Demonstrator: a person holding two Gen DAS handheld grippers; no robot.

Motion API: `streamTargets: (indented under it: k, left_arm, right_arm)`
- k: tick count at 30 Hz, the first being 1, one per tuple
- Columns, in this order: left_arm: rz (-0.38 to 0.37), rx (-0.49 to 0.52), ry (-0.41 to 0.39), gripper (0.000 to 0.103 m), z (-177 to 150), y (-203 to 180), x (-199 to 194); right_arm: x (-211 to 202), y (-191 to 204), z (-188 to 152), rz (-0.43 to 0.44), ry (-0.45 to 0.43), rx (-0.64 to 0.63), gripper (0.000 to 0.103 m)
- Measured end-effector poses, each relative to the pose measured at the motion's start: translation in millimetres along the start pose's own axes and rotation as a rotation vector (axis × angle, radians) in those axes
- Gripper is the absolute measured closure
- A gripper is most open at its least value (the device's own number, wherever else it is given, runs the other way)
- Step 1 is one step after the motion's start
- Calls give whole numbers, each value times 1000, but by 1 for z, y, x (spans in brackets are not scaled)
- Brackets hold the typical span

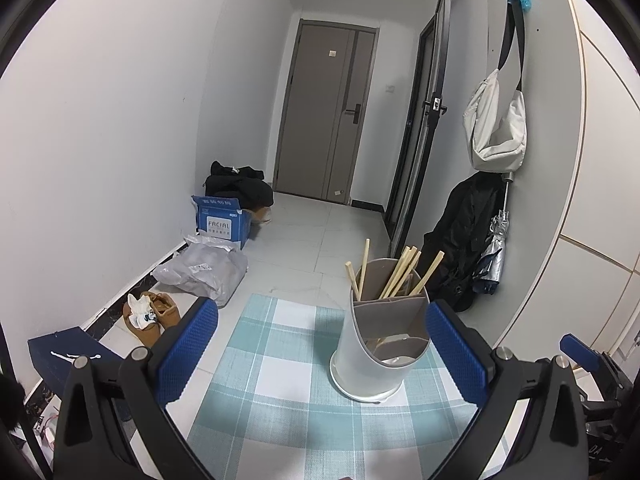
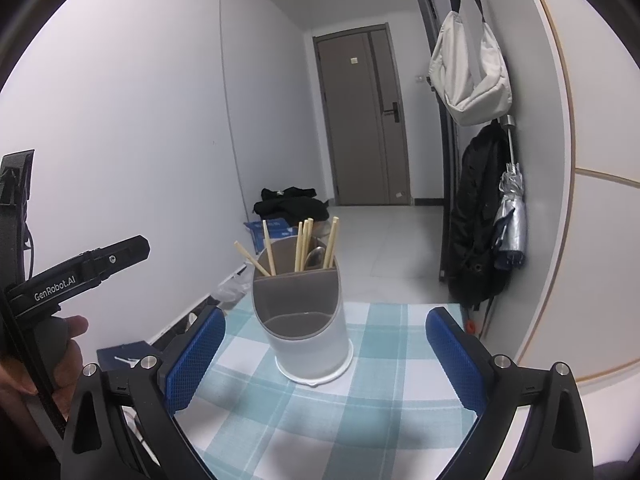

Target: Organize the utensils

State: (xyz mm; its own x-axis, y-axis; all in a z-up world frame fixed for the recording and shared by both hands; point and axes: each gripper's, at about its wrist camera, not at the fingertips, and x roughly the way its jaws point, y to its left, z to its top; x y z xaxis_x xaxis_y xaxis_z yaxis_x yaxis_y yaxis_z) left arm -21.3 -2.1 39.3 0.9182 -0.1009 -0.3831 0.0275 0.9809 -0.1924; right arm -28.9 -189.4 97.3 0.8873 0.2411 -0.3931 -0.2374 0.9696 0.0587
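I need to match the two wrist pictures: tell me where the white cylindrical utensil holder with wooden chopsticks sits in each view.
Left wrist: white cylindrical utensil holder, right of centre, near the right fingertip.
Right wrist: holder centred between the open fingers.
Shared landmark: teal-and-white checked cloth beneath it.

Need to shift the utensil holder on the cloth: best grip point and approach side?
Grip the utensil holder on its round white lower body, with the right hand-held gripper coming in level from the front. It stands upright; the chopsticks crowd the top, so a top grasp looks awkward.
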Motion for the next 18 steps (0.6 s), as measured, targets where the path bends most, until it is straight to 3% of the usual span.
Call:
streamTargets:
  k: [18]
  left_arm:
    - [0, -10, 23, 1, 1, 1, 3]
  right_arm:
    - [-1, -2, -1, -3, 7, 7, 1]
